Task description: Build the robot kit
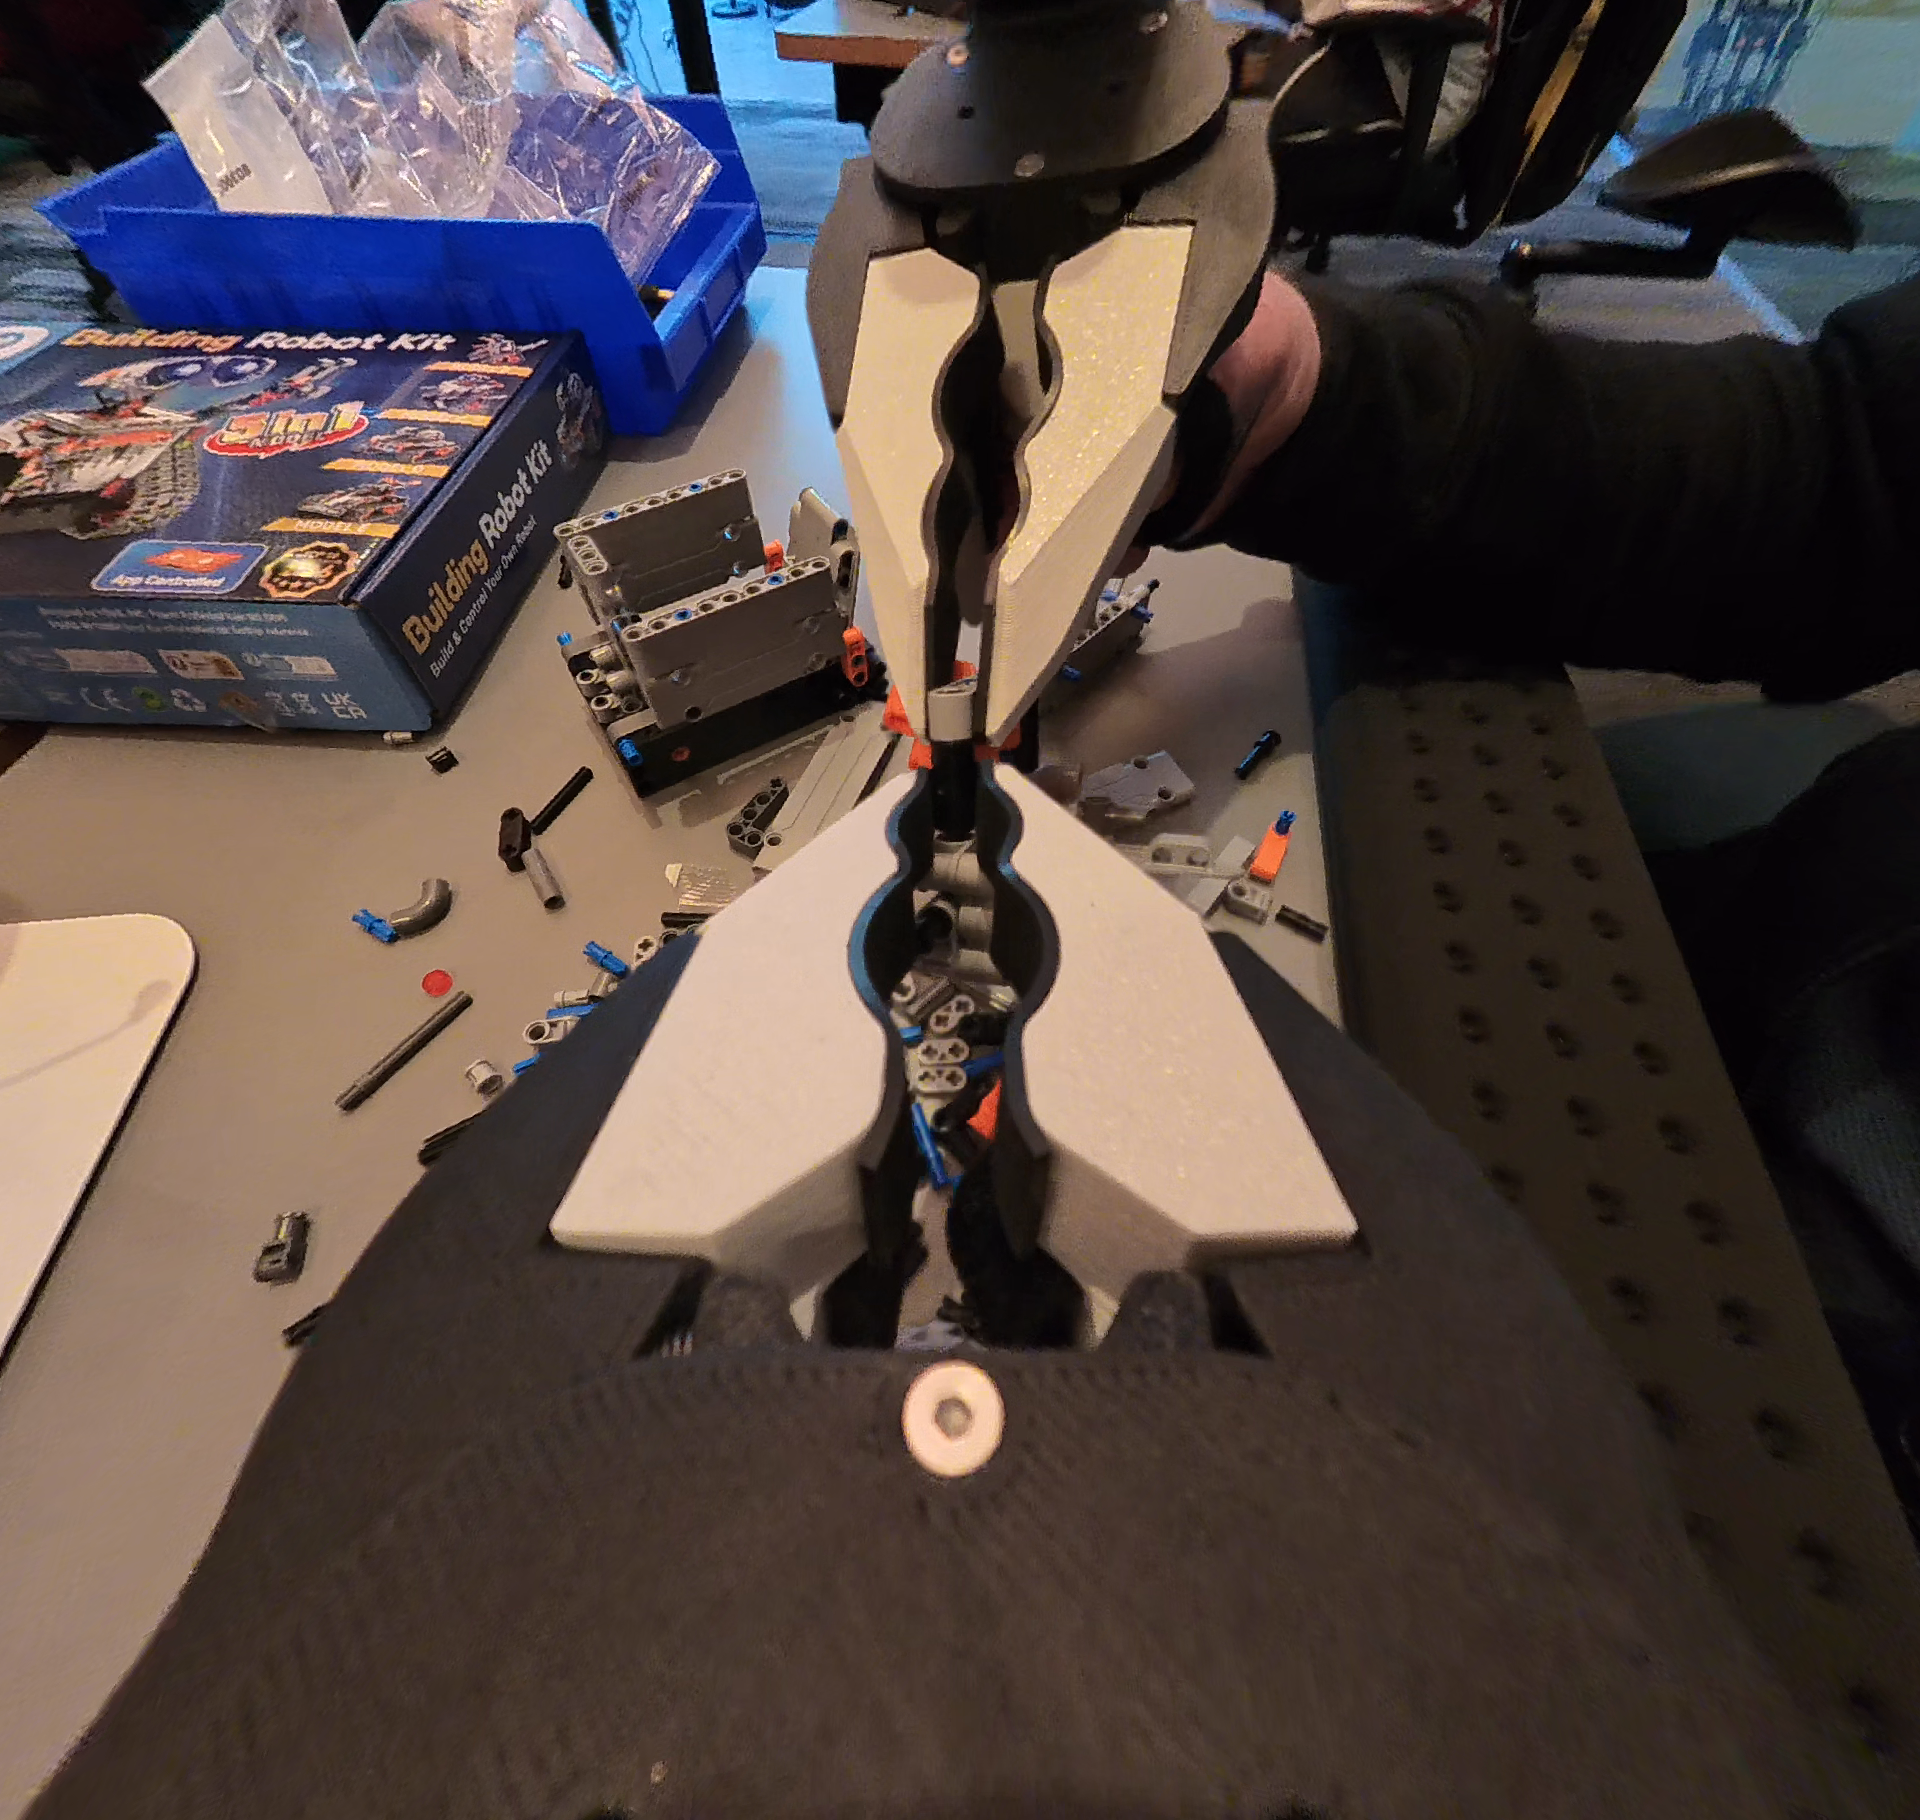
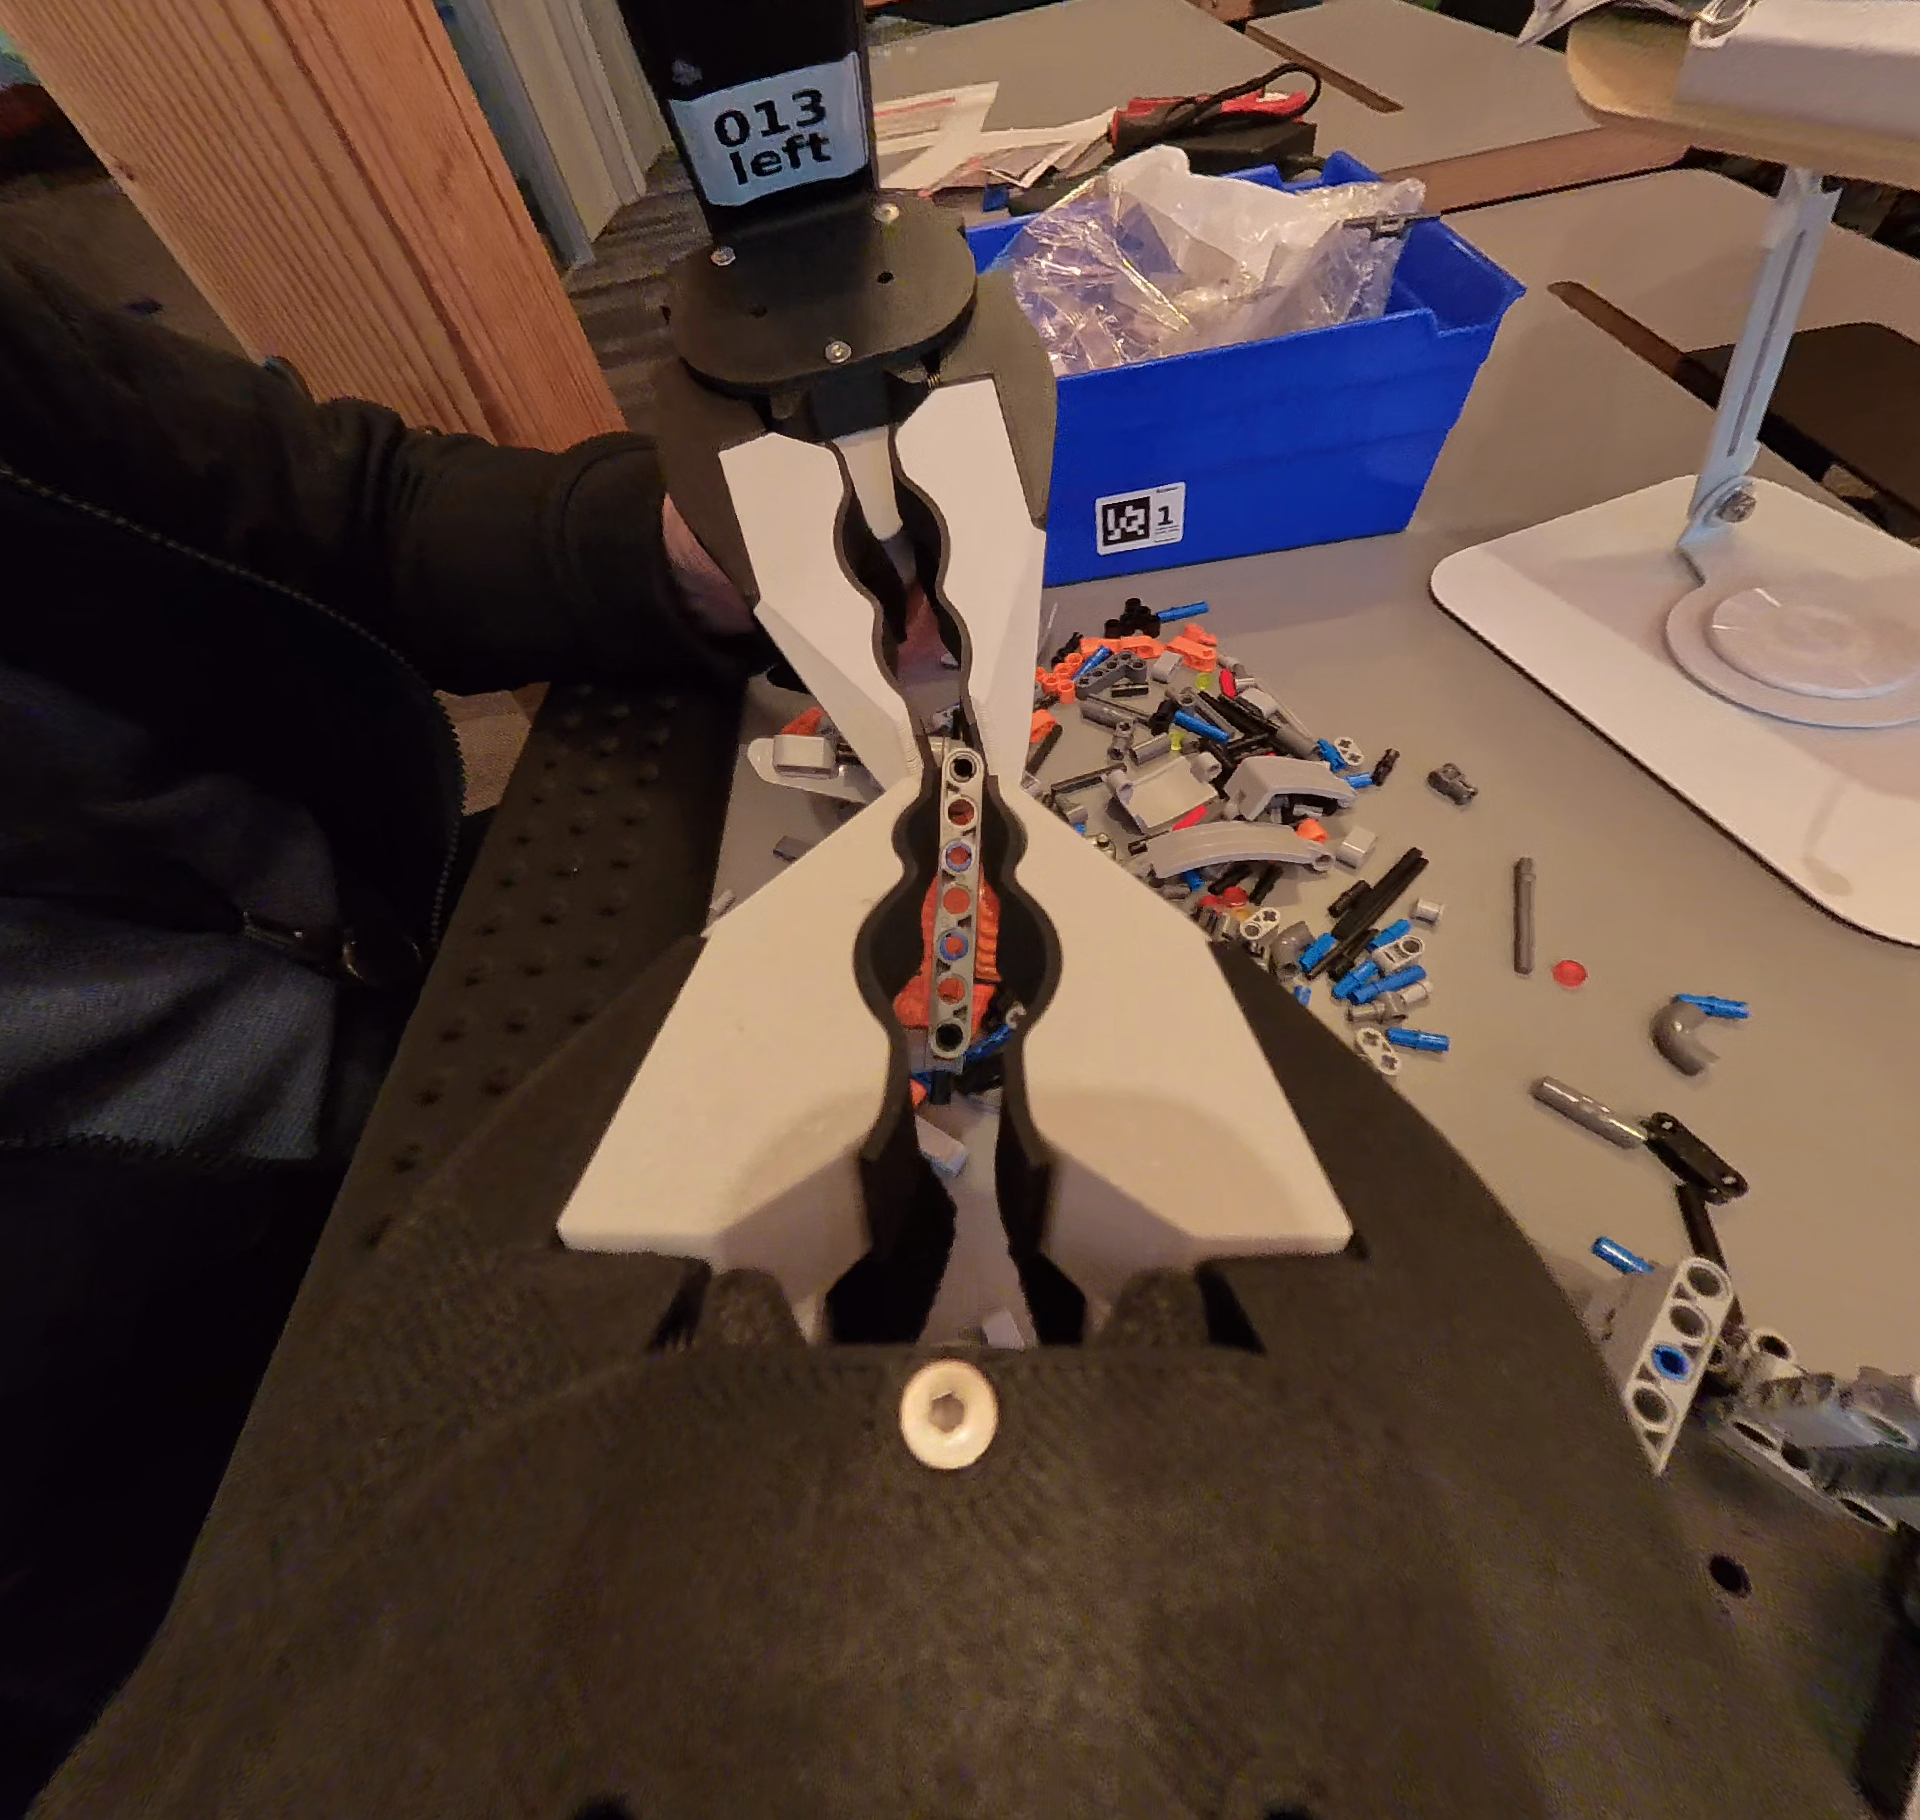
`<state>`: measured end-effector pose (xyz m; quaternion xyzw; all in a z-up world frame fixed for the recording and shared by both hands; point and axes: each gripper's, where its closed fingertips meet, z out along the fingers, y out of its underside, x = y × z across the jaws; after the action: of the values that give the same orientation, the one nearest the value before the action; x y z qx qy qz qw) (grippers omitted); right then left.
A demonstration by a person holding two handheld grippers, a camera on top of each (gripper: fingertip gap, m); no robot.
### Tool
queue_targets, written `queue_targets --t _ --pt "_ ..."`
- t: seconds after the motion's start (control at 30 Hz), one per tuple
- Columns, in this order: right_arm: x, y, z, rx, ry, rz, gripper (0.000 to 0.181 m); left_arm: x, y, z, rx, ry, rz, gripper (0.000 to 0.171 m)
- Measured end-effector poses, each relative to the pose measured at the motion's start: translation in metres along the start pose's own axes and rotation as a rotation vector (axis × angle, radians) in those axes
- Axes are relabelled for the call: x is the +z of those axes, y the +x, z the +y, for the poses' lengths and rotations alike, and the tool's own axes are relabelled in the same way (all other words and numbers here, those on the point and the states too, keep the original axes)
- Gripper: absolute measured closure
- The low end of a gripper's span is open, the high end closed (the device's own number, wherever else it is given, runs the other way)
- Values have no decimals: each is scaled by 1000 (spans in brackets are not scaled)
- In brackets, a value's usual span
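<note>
A: Left wrist view first. What's the left gripper (image 1: 954, 783) doing?

B: Jaws nearly pressed together w/ a thin black stick (image 1: 952, 796) between the tips. The right gripper (image 1: 951, 726) comes in from the other side, tip to tip. It pinches a small grey piece (image 1: 951, 710) on the end of that stick.

A: What's around them?

B: A half-built grey model (image 1: 707, 617) sits on the grey table (image 1: 208, 939), just left of the tips. Past it, a dark blue kit box (image 1: 260, 523) near the left edge, and a blue bin (image 1: 416, 264) w/ clear bags (image 1: 416, 97) behind the box. Small loose bits lie about.

A: OK, right wrist view?

B: The right gripper (image 2: 961, 783) holds a long grey beam w/ holes (image 2: 954, 903) btw. its closed jaws. The left gripper (image 2: 940, 747) meets it at the beam's far end, jaws close together.

A: And the table?

B: A pile of loose pieces (image 2: 1236, 804) just right of the tips. Blue bin (image 2: 1247, 440) behind. A white lamp base (image 2: 1683, 669) at the right edge. A black pad w/ holes (image 2: 540, 887) runs along the left edge.
</note>
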<state>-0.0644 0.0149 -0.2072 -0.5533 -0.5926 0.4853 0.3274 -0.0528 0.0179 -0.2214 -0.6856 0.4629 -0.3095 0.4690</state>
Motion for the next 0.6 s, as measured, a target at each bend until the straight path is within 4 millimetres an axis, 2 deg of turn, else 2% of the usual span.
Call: queue_targets --t 0.47,0.6 --pt "-5 -10 -3 66 64 -68 176 -2 12 -6 -53 45 85 166" --pt "1 -6 10 10 -17 -14 176 2 8 9 11 -61 29 166"
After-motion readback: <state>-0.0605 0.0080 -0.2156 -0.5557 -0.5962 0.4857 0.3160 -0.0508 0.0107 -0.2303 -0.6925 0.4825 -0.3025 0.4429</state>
